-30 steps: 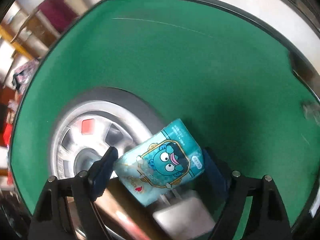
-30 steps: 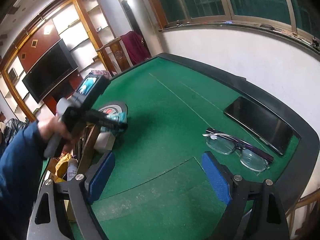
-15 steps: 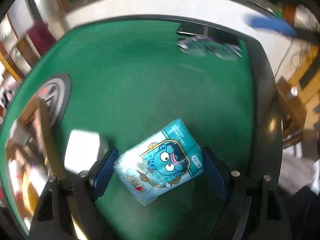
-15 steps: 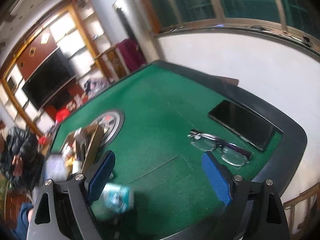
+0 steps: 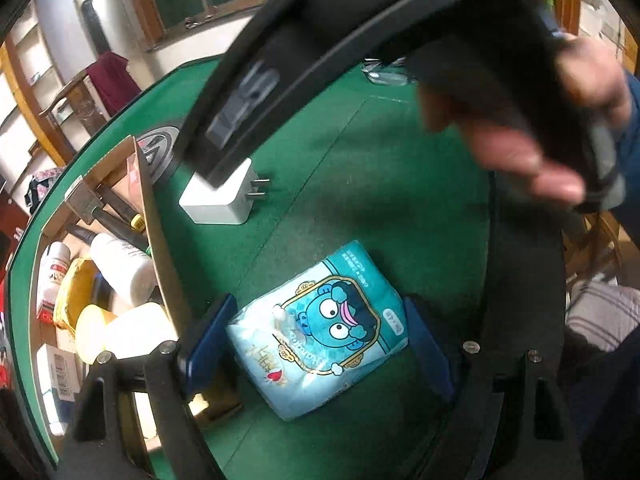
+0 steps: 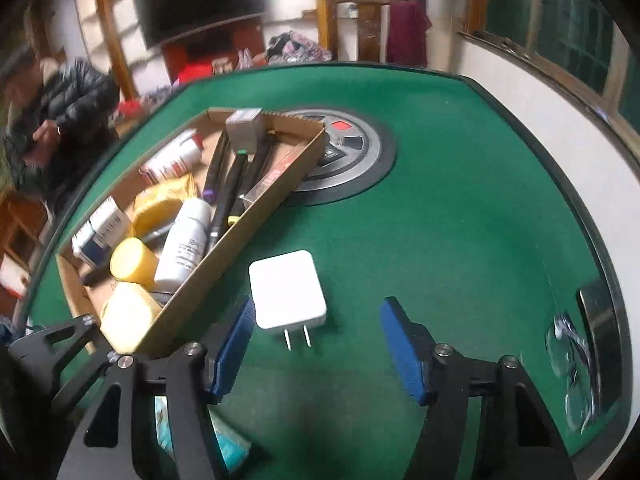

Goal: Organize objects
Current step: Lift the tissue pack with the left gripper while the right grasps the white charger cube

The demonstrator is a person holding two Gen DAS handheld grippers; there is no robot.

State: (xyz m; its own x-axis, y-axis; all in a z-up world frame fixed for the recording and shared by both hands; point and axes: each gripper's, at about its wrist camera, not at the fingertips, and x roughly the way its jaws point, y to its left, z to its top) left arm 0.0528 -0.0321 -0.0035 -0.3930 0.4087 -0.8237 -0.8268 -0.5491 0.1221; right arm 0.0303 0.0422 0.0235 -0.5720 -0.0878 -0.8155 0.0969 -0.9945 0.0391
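Note:
My left gripper (image 5: 320,340) is shut on a teal tissue pack (image 5: 320,336) with a cartoon face, held low over the green table (image 5: 360,200) beside the cardboard box (image 5: 156,232). My right gripper (image 6: 316,336) is open and empty, just in front of a white charger plug (image 6: 286,290) lying on the felt with its prongs toward me. The charger also shows in the left wrist view (image 5: 218,202), partly behind the right gripper's body. A corner of the tissue pack (image 6: 228,446) shows below my right gripper.
The cardboard box (image 6: 256,216) holds bottles, pens, a yellow packet and small boxes. A round metal hub (image 6: 344,152) sits in the table's middle. Glasses (image 6: 568,364) and a dark phone (image 6: 600,320) lie at the right edge. A person in a dark jacket (image 6: 56,108) stands beyond the table.
My left gripper carried the tissue pack from over the hub to beside the box. My right gripper swung left from the glasses and phone and came down in front of the charger.

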